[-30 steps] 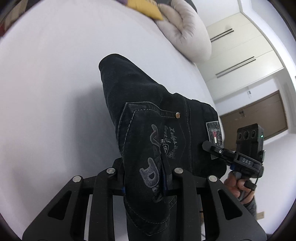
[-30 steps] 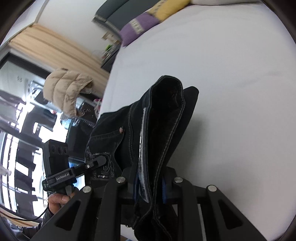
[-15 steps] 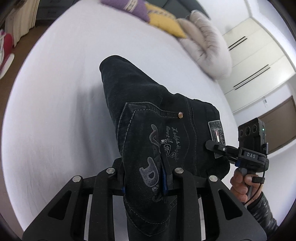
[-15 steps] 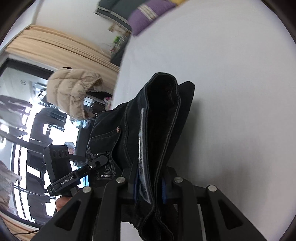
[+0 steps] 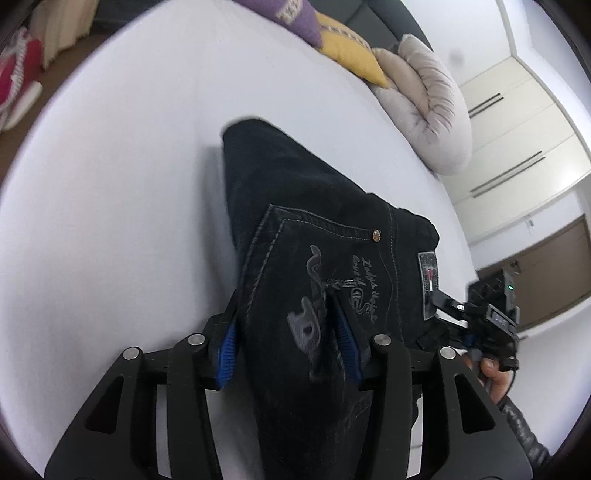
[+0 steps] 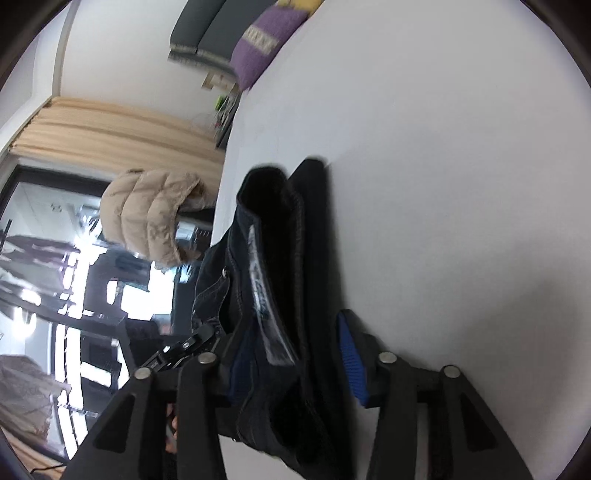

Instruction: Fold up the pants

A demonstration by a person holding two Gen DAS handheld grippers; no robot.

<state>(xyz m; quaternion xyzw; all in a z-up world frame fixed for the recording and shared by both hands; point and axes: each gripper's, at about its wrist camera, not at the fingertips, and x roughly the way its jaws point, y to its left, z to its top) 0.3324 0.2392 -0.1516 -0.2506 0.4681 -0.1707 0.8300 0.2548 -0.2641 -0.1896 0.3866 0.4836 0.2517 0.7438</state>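
Note:
The folded black jeans (image 5: pixel 317 236) lie on the white bed (image 5: pixel 129 184), back pocket and waist label facing up. My left gripper (image 5: pixel 286 332) straddles the pocket end with its blue-padded jaws spread apart and a gap showing at the left pad (image 5: pixel 227 347). My right gripper (image 6: pixel 295 347) straddles the waistband end of the jeans (image 6: pixel 280 258), jaws also spread, with the right pad (image 6: pixel 351 358) clear of the cloth. The right gripper also shows in the left wrist view (image 5: pixel 448 304) at the label edge.
Purple (image 5: pixel 291 14) and yellow (image 5: pixel 351 55) cushions and a rolled beige duvet (image 5: pixel 428 107) lie at the bed's head. A beige puffer jacket (image 6: pixel 151 214) hangs beyond the bed's left edge. Wardrobe doors (image 5: pixel 517 122) stand at the right.
Both grippers have opened: their jaws were clamped on the jeans before and now stand apart around them. The jeans have settled onto the bed.

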